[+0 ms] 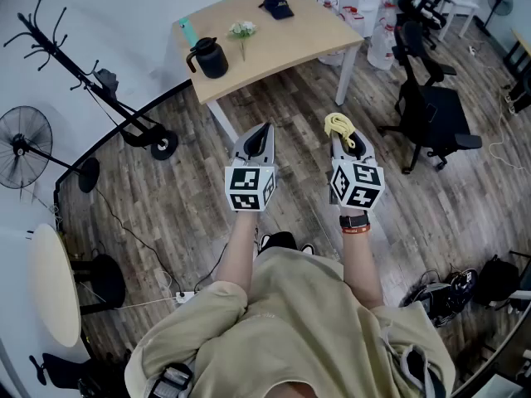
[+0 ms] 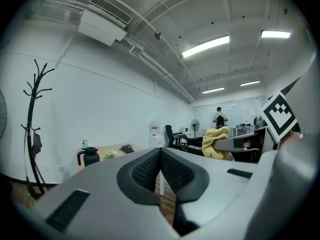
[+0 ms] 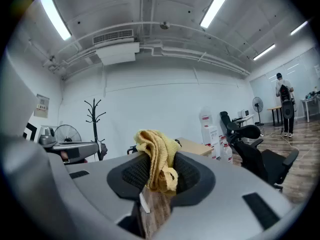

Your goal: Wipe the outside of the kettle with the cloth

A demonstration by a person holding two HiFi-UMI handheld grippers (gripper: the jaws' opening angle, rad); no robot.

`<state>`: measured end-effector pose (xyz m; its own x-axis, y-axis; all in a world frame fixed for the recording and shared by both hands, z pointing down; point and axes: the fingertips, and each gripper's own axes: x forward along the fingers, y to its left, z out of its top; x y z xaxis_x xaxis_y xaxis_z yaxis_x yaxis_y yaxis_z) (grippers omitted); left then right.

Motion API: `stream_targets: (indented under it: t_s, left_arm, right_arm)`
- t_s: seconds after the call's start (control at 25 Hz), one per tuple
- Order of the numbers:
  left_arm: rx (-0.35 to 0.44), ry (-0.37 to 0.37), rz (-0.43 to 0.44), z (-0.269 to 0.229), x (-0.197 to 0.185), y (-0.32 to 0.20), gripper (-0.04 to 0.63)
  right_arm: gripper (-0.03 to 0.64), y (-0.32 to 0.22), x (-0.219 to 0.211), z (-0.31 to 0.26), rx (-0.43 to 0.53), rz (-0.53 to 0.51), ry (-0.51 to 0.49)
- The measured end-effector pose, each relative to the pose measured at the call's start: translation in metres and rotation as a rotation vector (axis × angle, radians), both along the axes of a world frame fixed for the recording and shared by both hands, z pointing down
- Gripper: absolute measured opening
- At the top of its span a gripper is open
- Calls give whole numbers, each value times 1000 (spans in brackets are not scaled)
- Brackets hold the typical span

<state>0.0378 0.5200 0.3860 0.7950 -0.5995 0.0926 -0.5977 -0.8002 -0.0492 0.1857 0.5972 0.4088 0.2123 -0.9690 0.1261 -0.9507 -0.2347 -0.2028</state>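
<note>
Pinching crumpled yellow cloth (image 3: 156, 145): right gripper (image 3: 158, 165), ribbed jaws.

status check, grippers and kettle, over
Left gripper shut, empty. Right gripper shut on yellow cloth. Kettle on table ahead, untouched. Flowers beside it.

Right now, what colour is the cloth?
Yellow. The cloth shows best in the right gripper view.

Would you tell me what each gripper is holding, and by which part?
The right gripper pinches the yellow cloth by a bunched fold between its jaws; the rest sticks up above. The left gripper is shut, empty.
</note>
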Motion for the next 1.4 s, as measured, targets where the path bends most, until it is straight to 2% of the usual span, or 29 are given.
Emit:
stream_targets:
  t_s: [0.2,0.36,0.6,0.84,1.04,1.2,1.4]
  left_arm:
    - [-28,3,-40,6,-7,-16,21]
    - [-39,7,-73,15,-12,-51,21]
    - [-38,26,-157,19,-28,-154,21]
    - [-22,46,-235,0,-62,-270,21]
    - [-21,49,-283,-4,-90,-357,21]
    - [-35,44,-306,1,-117,-418,21]
    - [-63,50,-321,18,-131,-463,21]
  right_arm:
    - [130,-23,-5,5,-21,-41,-16]
    - [130,-68,-15,16,-33,-89,-34]
    - [130,-190,-42,19,-46,-217,-19]
    - [130,-322,-82,-1,-35,-327,-18]
    - [132,-415,-115,0,-54,-390,-77]
    - [132,-478,-139,7,-72,-407,-92]
    - [132,-525,-161,19,-91,-432,-89]
